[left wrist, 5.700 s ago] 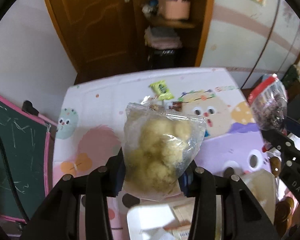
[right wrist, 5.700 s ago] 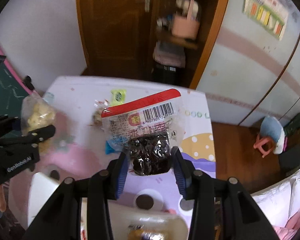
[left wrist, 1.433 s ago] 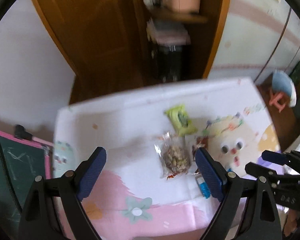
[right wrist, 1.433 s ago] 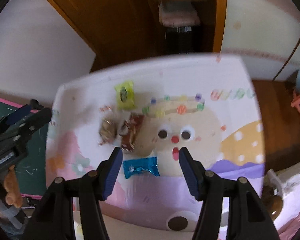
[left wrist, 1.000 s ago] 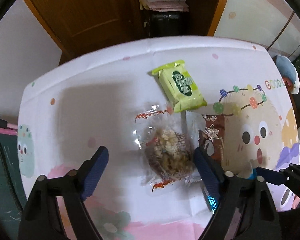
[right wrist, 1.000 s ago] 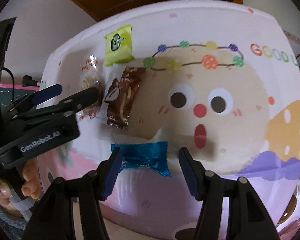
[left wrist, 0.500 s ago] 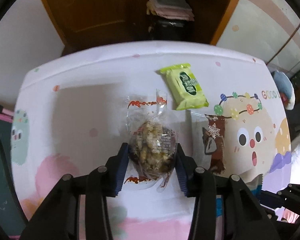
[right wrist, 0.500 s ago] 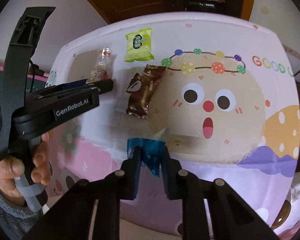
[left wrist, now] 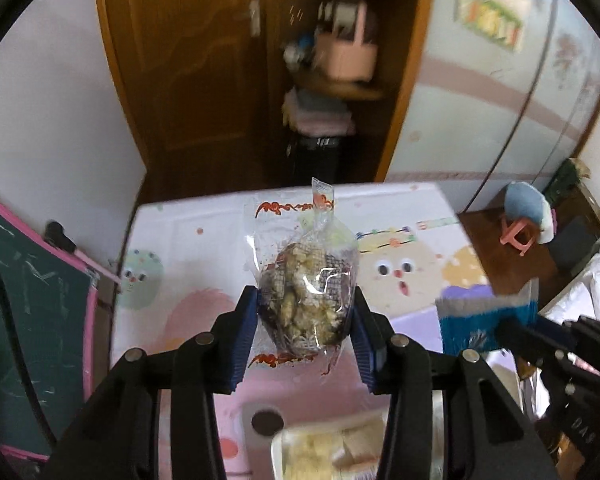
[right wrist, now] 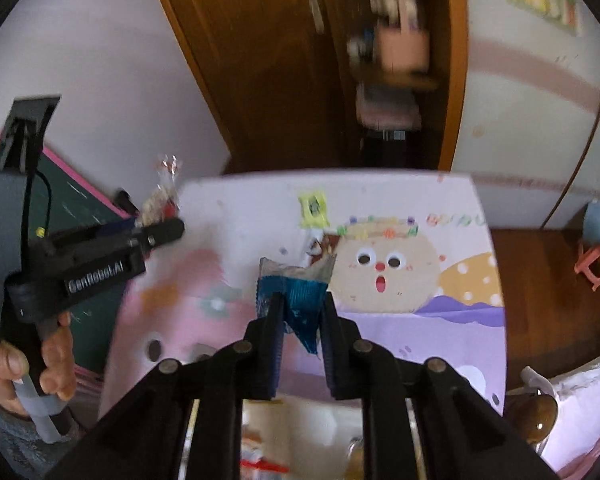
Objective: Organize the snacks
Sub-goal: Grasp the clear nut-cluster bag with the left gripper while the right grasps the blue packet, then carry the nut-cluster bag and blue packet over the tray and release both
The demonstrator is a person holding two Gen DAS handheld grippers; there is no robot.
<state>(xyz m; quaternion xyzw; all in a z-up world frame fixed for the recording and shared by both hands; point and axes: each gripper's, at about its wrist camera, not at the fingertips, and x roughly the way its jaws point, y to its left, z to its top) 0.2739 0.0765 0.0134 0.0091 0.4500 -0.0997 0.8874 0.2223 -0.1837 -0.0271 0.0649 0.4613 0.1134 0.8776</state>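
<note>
My left gripper [left wrist: 305, 312] is shut on a clear packet of brown-and-cream snack pieces [left wrist: 306, 300], held up above the cartoon-print table cover [left wrist: 180, 264]. My right gripper [right wrist: 300, 308] is shut on a blue foil packet [right wrist: 296, 300], also lifted off the table. The blue foil packet [left wrist: 480, 320] shows at the right of the left wrist view. A green packet [right wrist: 313, 209] and a brown packet [right wrist: 320, 244] lie on the cover [right wrist: 440, 320] at the far side. A white box [left wrist: 332, 448] holding snacks sits right below the grippers.
A wooden door and a shelf with a pink basket [left wrist: 350, 56] stand behind the table. A green chalkboard with a pink frame [left wrist: 24, 300] leans at the left. A small pink stool [left wrist: 518, 236] stands on the floor at the right. A hand [right wrist: 28, 364] grips the left tool.
Both grippers closed on their packets on the table, then rose with them and tilted up. The views now take in the door and shelf, with the white box below.
</note>
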